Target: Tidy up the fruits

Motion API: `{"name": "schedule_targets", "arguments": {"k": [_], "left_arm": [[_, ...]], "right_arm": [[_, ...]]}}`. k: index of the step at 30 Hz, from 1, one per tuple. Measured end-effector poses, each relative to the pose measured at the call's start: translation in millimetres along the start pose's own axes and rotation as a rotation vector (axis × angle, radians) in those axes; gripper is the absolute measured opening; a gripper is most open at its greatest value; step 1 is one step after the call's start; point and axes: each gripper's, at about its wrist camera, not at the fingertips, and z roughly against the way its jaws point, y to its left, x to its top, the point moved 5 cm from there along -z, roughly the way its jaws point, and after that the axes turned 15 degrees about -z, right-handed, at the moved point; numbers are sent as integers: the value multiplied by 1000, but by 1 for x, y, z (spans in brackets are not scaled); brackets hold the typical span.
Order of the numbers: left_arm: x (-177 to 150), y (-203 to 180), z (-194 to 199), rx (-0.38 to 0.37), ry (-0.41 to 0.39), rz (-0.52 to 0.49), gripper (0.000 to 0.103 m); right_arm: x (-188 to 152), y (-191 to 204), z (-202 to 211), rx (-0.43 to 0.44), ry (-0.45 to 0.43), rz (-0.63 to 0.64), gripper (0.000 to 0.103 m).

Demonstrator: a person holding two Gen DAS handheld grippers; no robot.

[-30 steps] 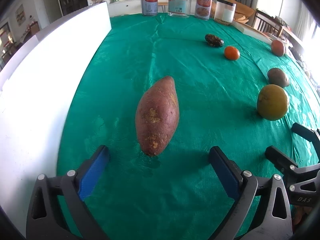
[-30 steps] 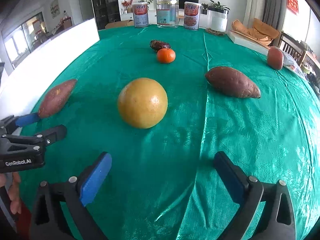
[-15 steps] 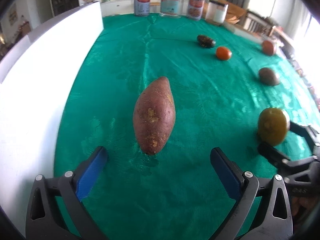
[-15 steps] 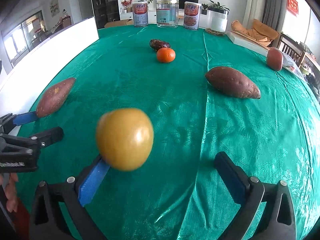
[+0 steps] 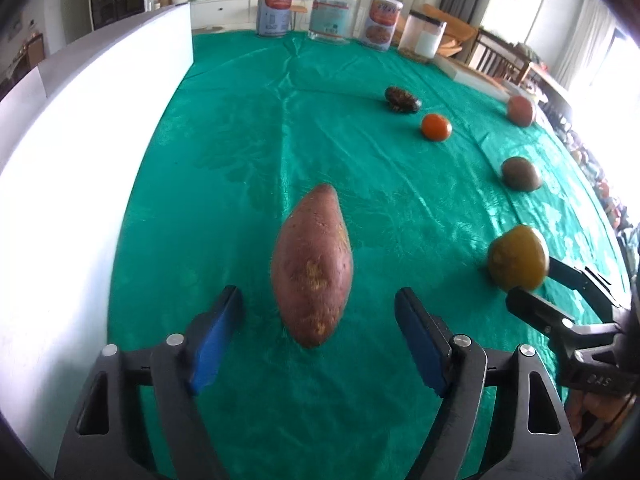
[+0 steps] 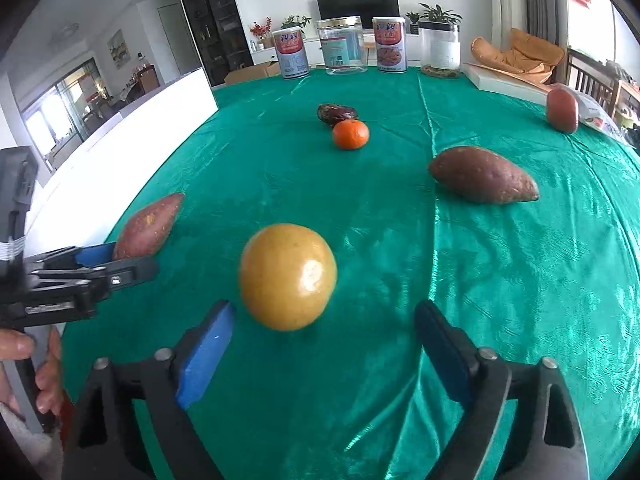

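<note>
A reddish-brown sweet potato (image 5: 312,268) lies lengthwise on the green tablecloth (image 5: 280,120). Its near end sits between the blue pads of my left gripper (image 5: 317,300). The jaws are closing, and a gap shows on both sides. A round yellow fruit (image 6: 288,276) rests just ahead of and between the fingers of my right gripper (image 6: 325,307). These jaws are closing too, and the pads stand clear of the fruit. In the right wrist view the left gripper (image 6: 100,260) shows at the left edge, by the same sweet potato (image 6: 148,226).
Farther back lie a mandarin (image 6: 351,134), a dark wrinkled fruit (image 6: 336,113), a second sweet potato (image 6: 484,174) and a reddish fruit (image 6: 562,110). Cans and jars (image 6: 344,48) line the far edge. A white board (image 5: 80,160) runs along the left side.
Both pairs of jaws have narrowed. The sweet potato now reaches in between the left fingers. The yellow fruit has come nearer and now sits centred between the right fingers.
</note>
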Motion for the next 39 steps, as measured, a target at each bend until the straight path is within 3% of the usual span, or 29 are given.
{"name": "schedule_targets", "arguments": {"k": [3, 4, 6, 11, 16, 19, 21, 24, 28, 33, 35, 36, 39], "left_arm": [[6, 1, -5, 25, 9, 1, 76], [7, 2, -6, 30, 10, 5, 64], [9, 3, -6, 50, 16, -8, 40], [2, 10, 16, -12, 2, 67, 40], [16, 27, 99, -121, -126, 115, 40], [27, 64, 154, -64, -209, 118, 40], [28, 97, 175, -3, -224, 141, 40], [17, 162, 171, 122, -160, 211, 40], [-15, 231, 129, 198, -5, 353, 40], [-40, 262, 92, 160, 147, 451, 40], [-38, 263, 91, 154, 150, 460, 42], [-36, 262, 92, 186, 151, 443, 44], [-32, 267, 97, 218, 141, 443, 63]], "right_arm": [[3, 5, -3, 27, 7, -9, 74], [4, 7, -5, 36, 13, -12, 59], [5, 9, -7, 51, 26, -16, 47], [7, 11, 3, 68, 50, -47, 47], [22, 57, 28, 151, 79, 18, 47], [46, 114, 44, 237, 79, 93, 47], [62, 163, 50, 305, 92, 155, 47], [71, 230, 43, 362, 119, 256, 47], [59, 310, 10, 367, 168, 411, 47], [32, 370, -46, 264, 249, 583, 47], [25, 380, -66, 220, 273, 610, 48], [23, 382, -73, 204, 279, 614, 48], [23, 385, -84, 182, 280, 603, 49]]}}
